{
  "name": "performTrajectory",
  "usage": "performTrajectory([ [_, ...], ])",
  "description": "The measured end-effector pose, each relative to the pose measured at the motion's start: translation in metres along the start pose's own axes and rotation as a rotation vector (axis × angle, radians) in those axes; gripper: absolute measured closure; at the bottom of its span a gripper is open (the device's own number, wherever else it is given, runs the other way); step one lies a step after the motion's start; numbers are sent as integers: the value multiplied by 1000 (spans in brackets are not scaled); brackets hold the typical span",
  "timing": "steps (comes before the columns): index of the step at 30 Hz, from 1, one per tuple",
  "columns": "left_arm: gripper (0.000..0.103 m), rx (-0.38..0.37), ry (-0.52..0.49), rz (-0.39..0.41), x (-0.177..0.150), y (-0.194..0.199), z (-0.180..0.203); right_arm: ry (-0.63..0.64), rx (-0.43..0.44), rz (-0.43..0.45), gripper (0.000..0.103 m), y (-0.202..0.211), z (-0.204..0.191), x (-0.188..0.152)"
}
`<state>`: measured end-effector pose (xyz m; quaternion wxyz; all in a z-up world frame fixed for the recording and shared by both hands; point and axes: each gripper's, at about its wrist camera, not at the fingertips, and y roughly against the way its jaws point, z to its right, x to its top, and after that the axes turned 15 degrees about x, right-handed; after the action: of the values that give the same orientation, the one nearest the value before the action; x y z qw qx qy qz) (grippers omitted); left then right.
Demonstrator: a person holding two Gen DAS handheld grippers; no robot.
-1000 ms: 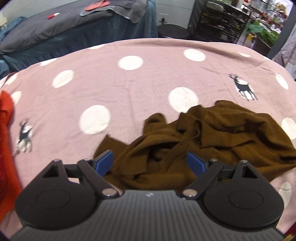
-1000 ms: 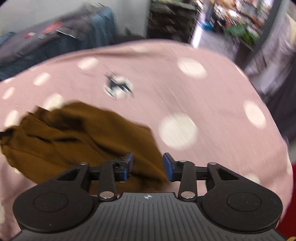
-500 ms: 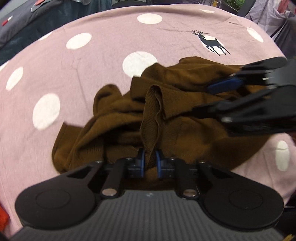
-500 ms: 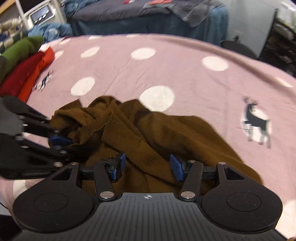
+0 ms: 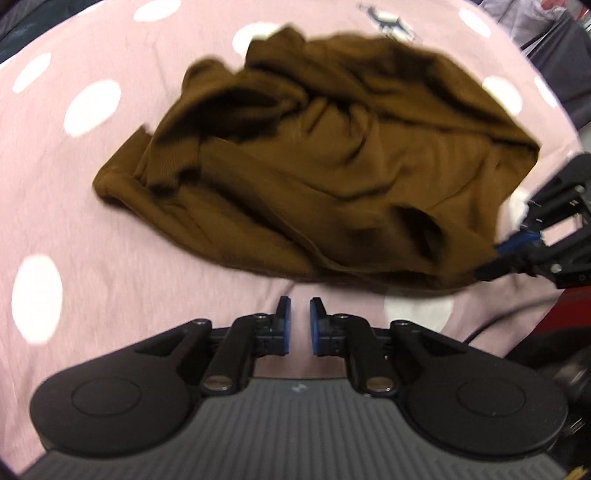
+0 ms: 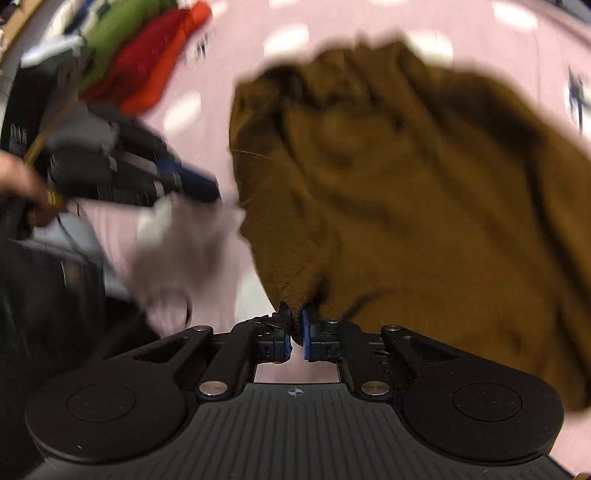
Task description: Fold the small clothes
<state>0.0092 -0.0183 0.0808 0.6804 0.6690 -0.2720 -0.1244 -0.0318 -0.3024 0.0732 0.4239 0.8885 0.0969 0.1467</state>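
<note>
A crumpled brown knit garment (image 5: 332,155) lies on the pink polka-dot cloth (image 5: 110,240). My left gripper (image 5: 299,314) sits just in front of its near edge, jaws nearly closed with a small gap and nothing between them. My right gripper (image 6: 296,317) is shut on a corner of the brown garment (image 6: 424,184) and lifts that edge. In the left wrist view the right gripper (image 5: 517,254) shows at the right edge, pinching the cloth. In the right wrist view the left gripper (image 6: 184,177) shows at the left, blurred.
A stack of red, orange and green clothes (image 6: 147,62) lies at the far left of the table in the right wrist view. A deer print (image 5: 388,18) marks the cloth beyond the garment. The table edge (image 5: 535,314) runs close on the right.
My left gripper let go of the brown garment's fold and pulled back to the near edge. My right gripper closed on a corner of the garment and lifted it.
</note>
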Motion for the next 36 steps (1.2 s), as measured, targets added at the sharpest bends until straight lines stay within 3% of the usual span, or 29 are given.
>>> performTrajectory([
  [2, 66, 9, 39, -26, -8, -3, -3, -121, 17, -7, 90, -6, 13, -17],
  [3, 60, 8, 67, -27, -11, -3, -5, -176, 40, -3, 86, -7, 18, -21],
  [5, 45, 12, 117, 0, -14, 3, -12, -191, 17, 61, 65, 2, 16, -19],
  [6, 42, 23, 140, 17, -14, 8, -16, -177, -5, 119, 59, 11, 12, -15],
  [8, 28, 52, 185, 34, -10, 10, -20, -162, -18, 251, 11, 30, 4, -1],
  [10, 28, 77, 231, 48, -5, 13, -28, -136, -48, 381, 6, 43, 2, 17],
  [12, 25, 102, 275, 47, 0, 14, -37, -97, -128, 427, 6, 40, 3, 42],
  [15, 23, 121, 333, 38, 3, 16, -46, -67, -271, 365, 7, 14, 8, 83],
  [22, 16, 137, 369, 34, -1, 20, -47, -95, -366, 246, 11, -14, 28, 117],
  [24, 16, 136, 367, 24, -2, 18, -45, -91, -363, 231, 19, -19, 29, 120],
  [25, 16, 136, 361, 19, -2, 17, -43, -87, -361, 225, 29, -20, 30, 121],
  [26, 16, 137, 355, 15, -1, 17, -42, -82, -365, 218, 49, -22, 29, 122],
  [27, 16, 139, 349, 14, 0, 17, -41, -78, -371, 217, 62, -22, 29, 121],
  [28, 16, 141, 343, 15, 1, 19, -41, -75, -379, 225, 83, -18, 29, 122],
  [31, 15, 144, 328, 25, 10, 22, -39, -82, -372, 265, 91, -10, 31, 121],
  [36, 15, 137, 307, 29, 31, 22, -35, -74, -407, 296, 93, 9, 30, 117],
])
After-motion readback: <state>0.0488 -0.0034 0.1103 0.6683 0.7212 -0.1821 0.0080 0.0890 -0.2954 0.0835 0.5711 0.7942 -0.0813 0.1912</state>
